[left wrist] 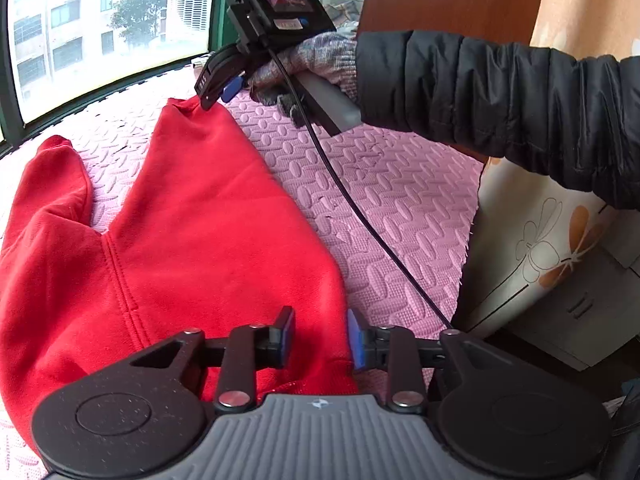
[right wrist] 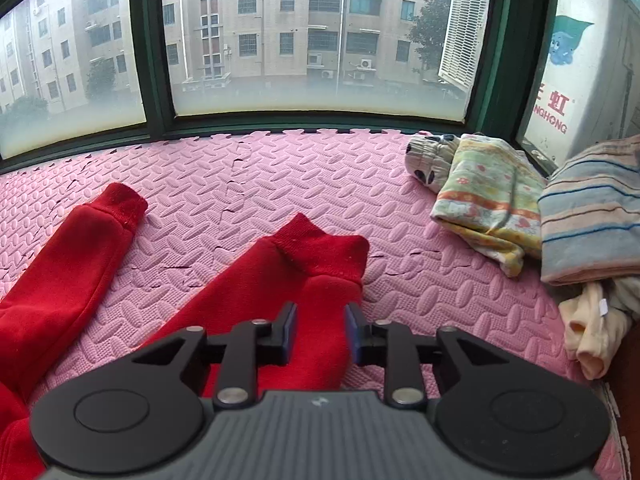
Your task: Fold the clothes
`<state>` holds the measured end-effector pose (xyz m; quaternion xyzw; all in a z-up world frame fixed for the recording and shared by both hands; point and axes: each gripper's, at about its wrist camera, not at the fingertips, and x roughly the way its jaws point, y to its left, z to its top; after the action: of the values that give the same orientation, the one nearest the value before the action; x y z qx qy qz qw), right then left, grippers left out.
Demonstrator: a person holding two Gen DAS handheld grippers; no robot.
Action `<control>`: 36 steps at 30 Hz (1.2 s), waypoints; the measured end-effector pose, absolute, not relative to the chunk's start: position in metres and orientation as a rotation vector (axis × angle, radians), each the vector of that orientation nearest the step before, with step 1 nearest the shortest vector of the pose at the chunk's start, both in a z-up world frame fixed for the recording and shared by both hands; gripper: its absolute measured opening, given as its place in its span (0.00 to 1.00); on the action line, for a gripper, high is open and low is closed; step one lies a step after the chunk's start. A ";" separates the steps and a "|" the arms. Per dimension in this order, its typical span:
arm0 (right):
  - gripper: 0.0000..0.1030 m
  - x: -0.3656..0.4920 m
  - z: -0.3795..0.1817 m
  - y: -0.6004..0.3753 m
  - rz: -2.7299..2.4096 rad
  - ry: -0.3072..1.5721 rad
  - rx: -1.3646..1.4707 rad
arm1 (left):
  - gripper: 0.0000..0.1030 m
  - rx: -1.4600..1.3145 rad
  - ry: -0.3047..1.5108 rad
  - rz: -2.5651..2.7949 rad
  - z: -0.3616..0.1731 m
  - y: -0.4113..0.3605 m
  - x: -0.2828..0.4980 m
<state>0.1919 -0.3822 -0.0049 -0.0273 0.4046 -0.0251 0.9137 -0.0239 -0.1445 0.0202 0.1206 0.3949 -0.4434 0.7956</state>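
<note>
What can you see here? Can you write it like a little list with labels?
garment: red trousers, lying on the mat, legs spread apart
surface: pink foam mat
left gripper: open, over the waist end
right gripper: open, fingers either side of one leg near its cuff
other clothes: folded pile at the mat's right side
background: window facing apartment buildings

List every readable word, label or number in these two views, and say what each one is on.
"虹": red character on the white panel outside the window; a character before it is cut off.
"NGHONG": red letters beneath it, the start hidden by the window frame.
Sticker on the right gripper's camera unit: too blurred to read.
Markings on one right gripper finger: too small.
</note>
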 end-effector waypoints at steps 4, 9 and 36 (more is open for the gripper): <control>0.34 0.199 -0.018 -0.360 -0.004 0.886 -0.093 | 0.42 0.235 0.826 -0.866 0.029 -0.126 -0.015; 0.35 0.200 -0.013 -0.338 0.030 0.894 -0.149 | 0.49 0.176 0.818 -0.693 0.037 -0.089 0.005; 0.39 0.312 -0.010 -0.123 0.359 0.924 -0.589 | 0.31 -0.192 0.980 -0.377 -0.005 0.035 0.064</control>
<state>0.3121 -0.1228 -0.0102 -0.2786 0.4370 0.1697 0.8382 0.0637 0.0348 -0.0051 -0.0913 0.4669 -0.1798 0.8610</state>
